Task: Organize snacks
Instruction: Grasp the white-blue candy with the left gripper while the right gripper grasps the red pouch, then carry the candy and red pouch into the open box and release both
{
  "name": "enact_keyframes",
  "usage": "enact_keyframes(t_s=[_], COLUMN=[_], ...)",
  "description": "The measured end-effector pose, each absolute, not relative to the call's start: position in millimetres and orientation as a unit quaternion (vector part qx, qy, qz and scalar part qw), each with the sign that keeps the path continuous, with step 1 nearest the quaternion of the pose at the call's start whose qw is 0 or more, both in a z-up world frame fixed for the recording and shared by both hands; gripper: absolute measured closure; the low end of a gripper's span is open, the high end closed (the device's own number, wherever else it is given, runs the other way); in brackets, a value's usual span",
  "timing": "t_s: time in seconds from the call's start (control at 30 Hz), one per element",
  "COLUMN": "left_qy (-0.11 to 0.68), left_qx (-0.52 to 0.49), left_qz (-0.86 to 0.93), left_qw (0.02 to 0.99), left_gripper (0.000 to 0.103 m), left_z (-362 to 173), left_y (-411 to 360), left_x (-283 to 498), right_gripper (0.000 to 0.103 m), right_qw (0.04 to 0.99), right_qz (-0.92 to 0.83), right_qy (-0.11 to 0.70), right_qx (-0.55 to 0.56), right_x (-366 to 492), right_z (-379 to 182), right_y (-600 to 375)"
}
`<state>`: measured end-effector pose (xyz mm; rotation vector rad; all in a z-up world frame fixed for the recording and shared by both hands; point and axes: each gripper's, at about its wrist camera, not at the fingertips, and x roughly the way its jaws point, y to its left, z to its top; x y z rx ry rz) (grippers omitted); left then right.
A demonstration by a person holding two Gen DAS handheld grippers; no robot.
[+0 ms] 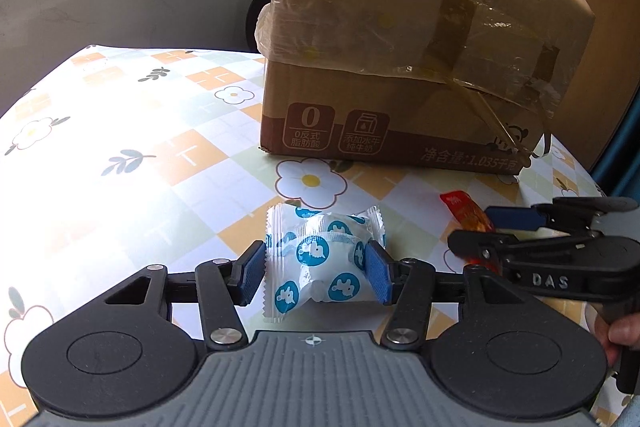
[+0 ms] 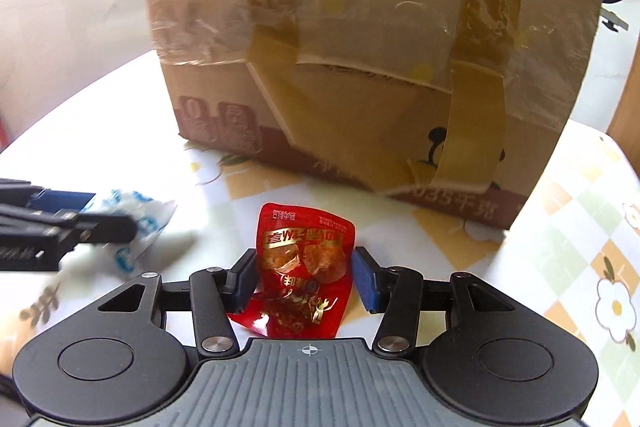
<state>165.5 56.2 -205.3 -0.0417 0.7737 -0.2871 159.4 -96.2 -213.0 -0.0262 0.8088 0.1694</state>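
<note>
Desk (image 1: 120, 131), floral checked cover: one taped cardboard box (image 1: 400, 67) at the rear. Left hand-held gripper (image 1: 316, 267): half open, blue pads pressed on either side of a white snack packet with blue prints (image 1: 320, 259), packet resting on the desk. Right hand-held gripper (image 2: 306, 275): narrower, left pad touching a red snack pouch (image 2: 308, 267) between its fingers, right pad at its edge; grip uncertain. Both packets lie before the box.

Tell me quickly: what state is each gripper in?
Left gripper: shut on white snack.
Right gripper: around red snack; grip cannot be told.
</note>
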Motion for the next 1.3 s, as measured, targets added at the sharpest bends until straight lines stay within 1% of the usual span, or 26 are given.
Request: enact_keyframes(t_s=[0.07, 0.1, 0.13, 0.47, 1.07, 1.17, 1.3], left_qy=[0.37, 0.363, 0.361, 0.363, 0.33, 0.318, 0.287], left_qx=[-0.017, -0.013, -0.009, -0.014, -0.011, -0.011, -0.016], left_qz=[-0.138, -0.138, -0.139, -0.14, -0.138, -0.138, -0.141], left_qw=[0.919, 0.921, 0.922, 0.921, 0.934, 0.938, 0.947], left_gripper=[0.051, 0.057, 0.059, 0.061, 0.061, 0.061, 0.061], left_z=[-203, -202, -200, -197, -176, -167, -141], left_y=[55, 54, 52, 50, 51, 55, 59], left_x=[162, 160, 158, 149, 138, 136, 134], right_gripper=[0.058, 0.058, 0.058, 0.059, 0.059, 0.059, 0.059], right_qw=[0.915, 0.915, 0.915, 0.923, 0.935, 0.939, 0.948], right_qz=[0.088, 0.091, 0.092, 0.102, 0.114, 0.121, 0.132], right_qy=[0.393, 0.393, 0.393, 0.372, 0.336, 0.322, 0.288], right_qx=[-0.008, -0.004, 0.0, 0.014, 0.015, 0.017, 0.028], right_x=[155, 153, 149, 138, 118, 113, 105], right_z=[-212, -211, -209, -199, -170, -159, -133], right_y=[-96, -97, -100, -103, -104, -104, -108])
